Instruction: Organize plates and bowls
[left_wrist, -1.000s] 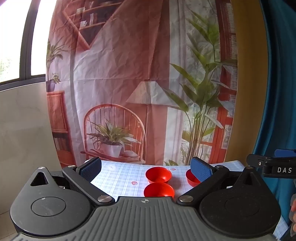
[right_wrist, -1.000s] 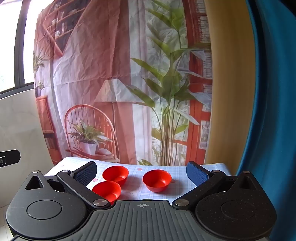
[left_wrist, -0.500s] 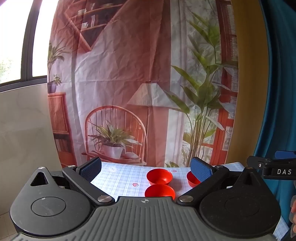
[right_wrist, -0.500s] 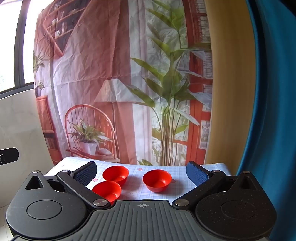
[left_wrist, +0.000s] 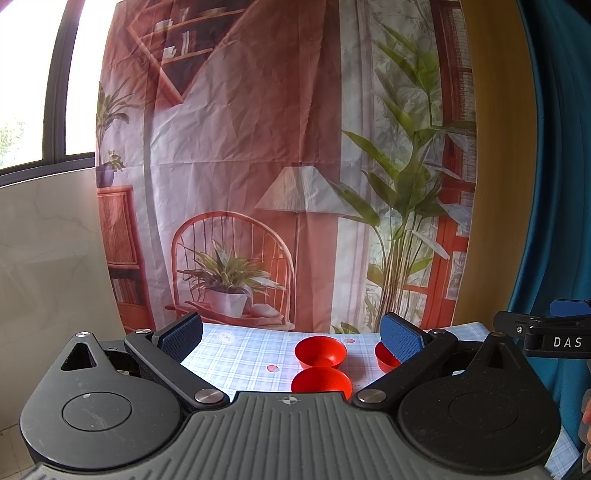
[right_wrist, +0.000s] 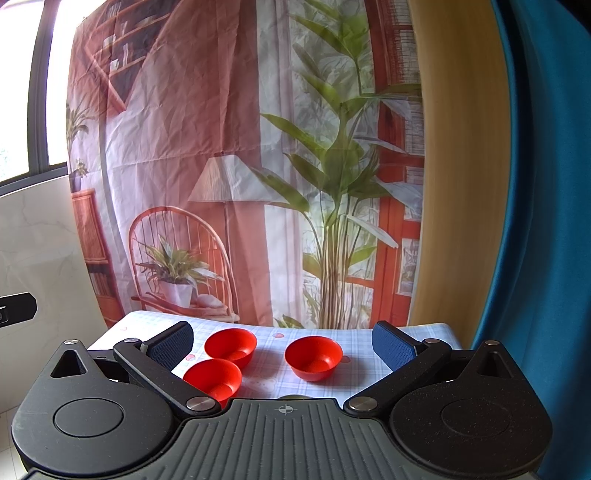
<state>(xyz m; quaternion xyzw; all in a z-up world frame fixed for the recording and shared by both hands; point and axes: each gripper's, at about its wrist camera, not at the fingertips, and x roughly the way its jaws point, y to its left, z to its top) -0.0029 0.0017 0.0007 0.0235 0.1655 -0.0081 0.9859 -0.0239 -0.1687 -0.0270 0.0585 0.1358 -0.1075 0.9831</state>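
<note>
Little has shifted since earlier: I hold left gripper (left_wrist: 291, 334) and right gripper (right_wrist: 282, 341) wide, empty. Three small red plastic bowls (right_wrist: 313, 357) sit apart on checked tablecloth (right_wrist: 354, 373); probably light, rigid; pinch a rim.

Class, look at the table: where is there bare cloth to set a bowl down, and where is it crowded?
Bare: the checked cloth left of the bowls, and the strip between the right bowl and the table's right edge. Crowded: the far-left bowl and near-left bowl sit close together.
</note>
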